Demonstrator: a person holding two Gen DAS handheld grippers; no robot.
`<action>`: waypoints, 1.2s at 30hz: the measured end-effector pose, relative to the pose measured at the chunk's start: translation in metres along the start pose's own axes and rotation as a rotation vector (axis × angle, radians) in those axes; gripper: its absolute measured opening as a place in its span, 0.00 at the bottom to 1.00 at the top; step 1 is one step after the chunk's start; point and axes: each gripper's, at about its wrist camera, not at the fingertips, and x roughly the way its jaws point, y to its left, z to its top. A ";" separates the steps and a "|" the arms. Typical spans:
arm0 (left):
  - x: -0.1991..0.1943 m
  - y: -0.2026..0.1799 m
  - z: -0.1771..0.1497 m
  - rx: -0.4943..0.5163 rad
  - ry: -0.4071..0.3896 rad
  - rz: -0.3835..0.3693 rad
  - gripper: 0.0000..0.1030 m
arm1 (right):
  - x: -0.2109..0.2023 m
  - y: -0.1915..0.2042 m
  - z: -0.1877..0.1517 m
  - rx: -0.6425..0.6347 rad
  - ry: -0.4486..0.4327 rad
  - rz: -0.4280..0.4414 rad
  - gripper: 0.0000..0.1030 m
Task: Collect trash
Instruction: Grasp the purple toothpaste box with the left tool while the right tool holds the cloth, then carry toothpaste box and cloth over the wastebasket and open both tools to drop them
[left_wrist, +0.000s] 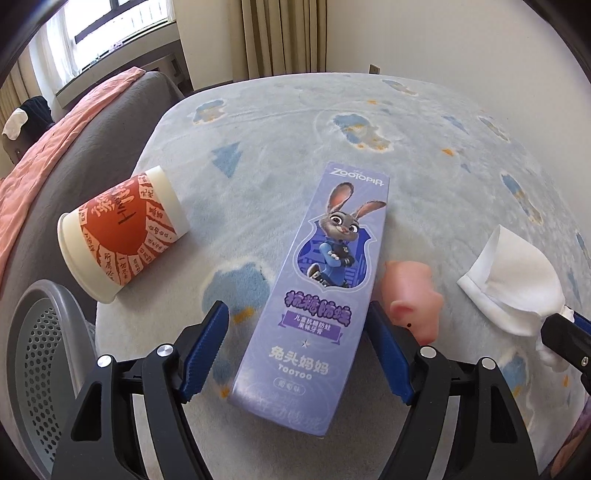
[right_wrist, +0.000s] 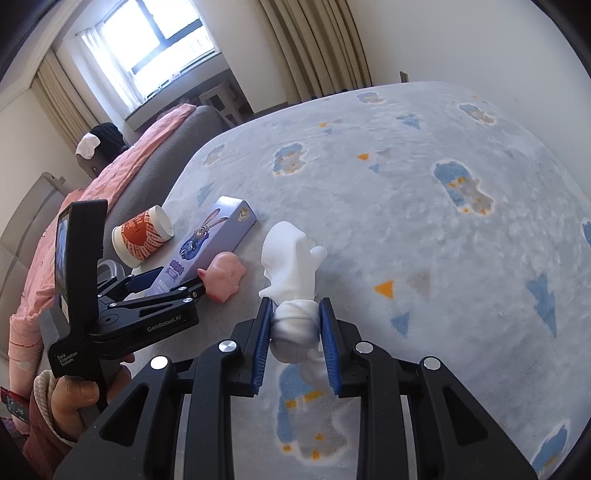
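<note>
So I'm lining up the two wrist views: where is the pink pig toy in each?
Left wrist: pink pig toy right of centre, beside the purple toothpaste box.
Right wrist: pig left of centre, against the same box.
Shared landmark: the orange paper cup lying left of the box.

bin: cut by left edge | pig toy: partly behind claw finger | box: near end hidden
</note>
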 end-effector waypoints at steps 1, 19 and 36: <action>0.001 -0.001 0.001 -0.002 0.000 -0.007 0.70 | 0.000 -0.001 0.000 0.001 0.000 0.001 0.25; -0.034 0.003 -0.027 -0.011 -0.064 0.000 0.42 | -0.005 0.007 -0.004 -0.023 -0.010 -0.003 0.25; -0.124 0.078 -0.087 -0.137 -0.168 0.062 0.42 | -0.020 0.092 -0.013 -0.165 -0.042 0.026 0.25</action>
